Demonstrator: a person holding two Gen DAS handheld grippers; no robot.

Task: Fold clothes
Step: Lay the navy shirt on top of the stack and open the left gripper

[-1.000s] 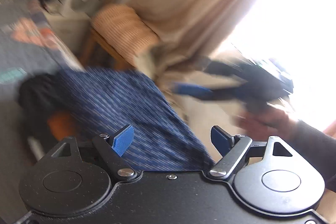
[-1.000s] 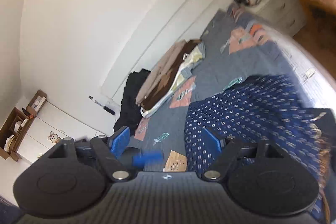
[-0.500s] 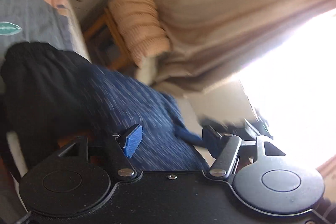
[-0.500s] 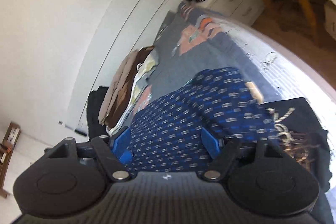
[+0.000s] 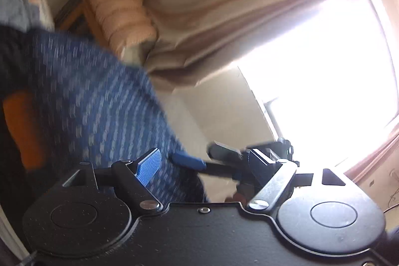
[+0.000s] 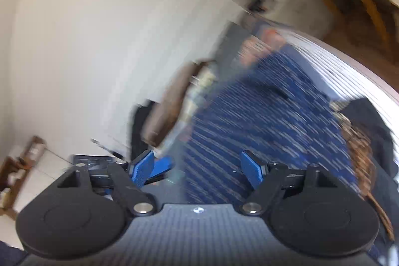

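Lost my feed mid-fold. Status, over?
Left claw open, right claw open, neither gripping. Blue patterned garment on bed, unfolded. Dark garment alongside. Views blurred.

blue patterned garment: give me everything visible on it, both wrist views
The blue patterned garment is soft dark-blue fabric with rows of small pale marks, motion-blurred in both views. It drapes loosely over the bed and over a black garment. Both open grippers, left and right, sit at its near edge; contact is unclear.
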